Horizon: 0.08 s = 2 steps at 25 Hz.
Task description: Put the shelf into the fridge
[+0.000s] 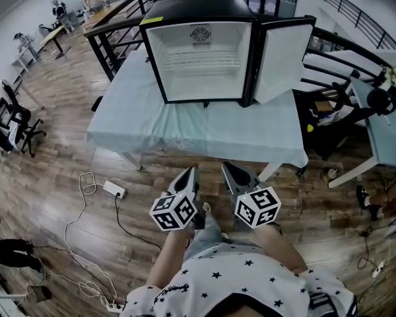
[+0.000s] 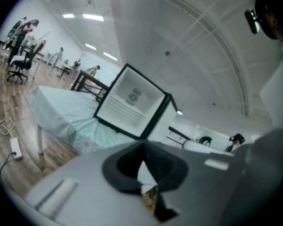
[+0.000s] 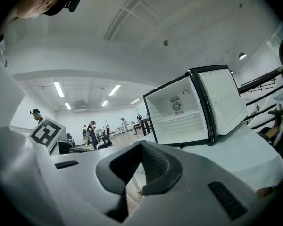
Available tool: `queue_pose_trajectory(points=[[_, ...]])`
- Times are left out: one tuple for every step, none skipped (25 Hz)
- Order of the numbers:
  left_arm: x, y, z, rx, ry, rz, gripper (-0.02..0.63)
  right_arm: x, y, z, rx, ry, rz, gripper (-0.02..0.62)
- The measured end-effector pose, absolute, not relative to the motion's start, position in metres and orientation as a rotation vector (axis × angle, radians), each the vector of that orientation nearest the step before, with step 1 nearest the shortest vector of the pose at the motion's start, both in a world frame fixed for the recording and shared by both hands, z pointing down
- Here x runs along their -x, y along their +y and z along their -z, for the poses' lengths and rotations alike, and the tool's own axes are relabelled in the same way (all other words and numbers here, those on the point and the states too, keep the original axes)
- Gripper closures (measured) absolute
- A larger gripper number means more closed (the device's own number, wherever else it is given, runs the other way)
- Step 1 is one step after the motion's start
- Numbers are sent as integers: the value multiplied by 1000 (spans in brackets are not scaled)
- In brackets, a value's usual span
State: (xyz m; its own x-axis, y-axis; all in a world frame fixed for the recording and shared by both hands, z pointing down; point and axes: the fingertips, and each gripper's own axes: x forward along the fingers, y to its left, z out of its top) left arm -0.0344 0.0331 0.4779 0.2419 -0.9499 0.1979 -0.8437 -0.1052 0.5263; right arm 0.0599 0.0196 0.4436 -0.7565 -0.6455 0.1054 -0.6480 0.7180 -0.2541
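The fridge (image 1: 201, 51) stands on the cloth-covered table (image 1: 204, 134) with its open front facing you and its door (image 1: 284, 58) swung out to your right. Inside it, what looks like the white wire shelf (image 1: 201, 59) lies flat across the compartment at about mid-height. Its long axis runs side to side, from wall to wall, and its front edge faces you. You stand back from the table on the wood floor, well apart from the fridge, with both forearms drawn in close to your body. Your left gripper (image 1: 190, 174) and right gripper (image 1: 230, 170) sit side by side near each other, both aimed forward at the table's near edge, roughly level. Their marker cubes (image 1: 173, 211) are turned up toward your head. Each gripper's own view shows its jaws pressed together at the tips with nothing between them — both are empty.
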Motion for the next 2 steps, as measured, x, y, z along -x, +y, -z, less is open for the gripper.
queue_pose_trajectory(points=[[36, 33, -478, -1974, -1634, 258, 601, -59, 19, -444, -1091, -2904, -438, 575], [38, 33, -479, -1970, -1636, 260, 601, -57, 18, -444, -1089, -2906, -441, 575]])
